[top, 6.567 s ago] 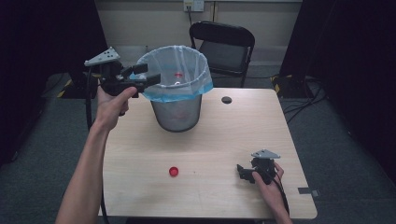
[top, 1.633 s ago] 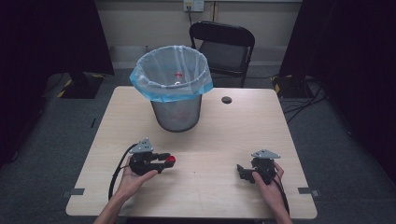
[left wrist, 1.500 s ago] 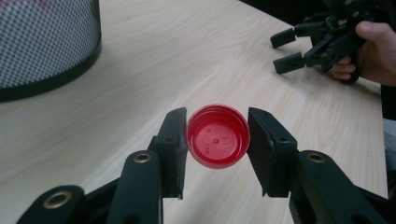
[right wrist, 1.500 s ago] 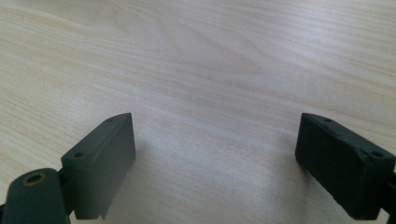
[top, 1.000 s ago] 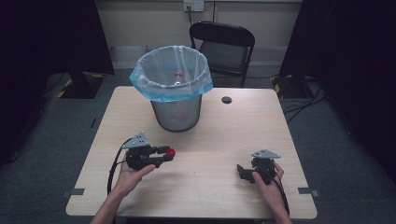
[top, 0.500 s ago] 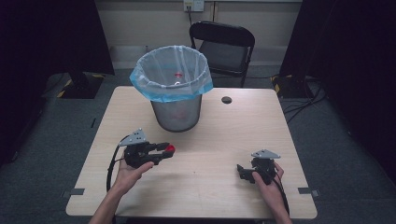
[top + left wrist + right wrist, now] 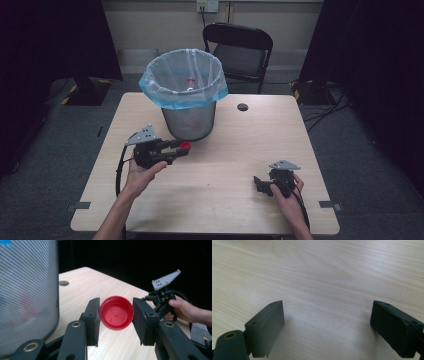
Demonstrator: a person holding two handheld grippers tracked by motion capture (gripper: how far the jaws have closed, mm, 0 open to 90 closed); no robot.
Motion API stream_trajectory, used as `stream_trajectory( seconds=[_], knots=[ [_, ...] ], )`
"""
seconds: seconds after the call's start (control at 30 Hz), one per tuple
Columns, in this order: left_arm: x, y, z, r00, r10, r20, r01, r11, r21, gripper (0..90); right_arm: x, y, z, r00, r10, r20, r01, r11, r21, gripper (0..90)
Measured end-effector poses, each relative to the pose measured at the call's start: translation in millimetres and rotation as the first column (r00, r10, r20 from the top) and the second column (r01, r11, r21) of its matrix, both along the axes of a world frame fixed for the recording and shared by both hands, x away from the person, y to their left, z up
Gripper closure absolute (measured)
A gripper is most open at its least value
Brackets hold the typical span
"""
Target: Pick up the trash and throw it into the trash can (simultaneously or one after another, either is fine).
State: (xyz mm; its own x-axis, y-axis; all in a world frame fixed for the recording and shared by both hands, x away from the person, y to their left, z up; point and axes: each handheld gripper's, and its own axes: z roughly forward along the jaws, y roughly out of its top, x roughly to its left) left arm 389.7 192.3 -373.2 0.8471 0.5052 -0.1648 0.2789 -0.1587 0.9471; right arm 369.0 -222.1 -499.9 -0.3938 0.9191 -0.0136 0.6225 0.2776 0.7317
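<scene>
the table (image 7: pixel 220 200) is sitting under everything, light wood, with a small dark round hole (image 7: pixel 243 107) at about 1 o'clock from its middle. the mesh bin (image 7: pixel 189 117) with the blue liner (image 7: pixel 182 80) is standing toward 12 o'clock, a bit left of centre. a black chair (image 7: pixel 239 50) is standing past the far edge at 12 o'clock.

my left gripper (image 7: pixel 181 147) is hanging at 9 o'clock from the table's middle, just beside the bin's base, jaws pointing toward 3 o'clock. it is clamping the red cap (image 7: pixel 116 312) by its rim, pads pressing on both sides, open side of the cap facing the left gripper's camera. in the high view the red cap (image 7: pixel 185 146) is sitting at the jaw tips, off the table, at 6 o'clock of the bin.

my right gripper (image 7: pixel 259 184) is resting at 4 o'clock near the front edge, well apart from the cap. its jaws are standing wide apart over bare wood, holding nothing.
</scene>
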Motion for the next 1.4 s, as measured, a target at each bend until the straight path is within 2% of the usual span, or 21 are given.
stream_trajectory(
  seconds=[0.3,0.47,0.73,1.1,1.4],
  knots=[
    [4.9,2.3,20.2,0.9996,-0.006,0.028,0.007,0.9995,-0.03,59.3,0.1,0.0,0.0,1.0,0.001,0.0,-0.001,1.0,0.0,11.3],
    [10.7,7.7,30.6,0.9993,-0.001,0.038,0.004,0.998,-0.063,59.4,0.1,0.0,0.0,1.0,0.001,0.0,-0.001,1.0,0.0,11.3],
    [18.6,8.6,51.9,0.9975,0.012,0.069,-0.008,0.9979,-0.065,59.4,0.0,0.0,0.0,1.0,0.001,0.0,-0.001,1.0,0.0,11.3],
    [23.6,3.6,75.6,0.9942,0.002,0.108,0.007,0.9961,-0.087,59.4,0.1,-0.1,0.0,1.0,0.002,0.0,-0.002,1.0,0.0,11.3],
    [34.4,1.5,91.7,0.9929,0.006,0.118,0.007,0.9945,-0.104,59.4,0.1,-0.1,0.0,1.0,0.002,0.0,-0.002,1.0,0.0,11.3]
  ],
)
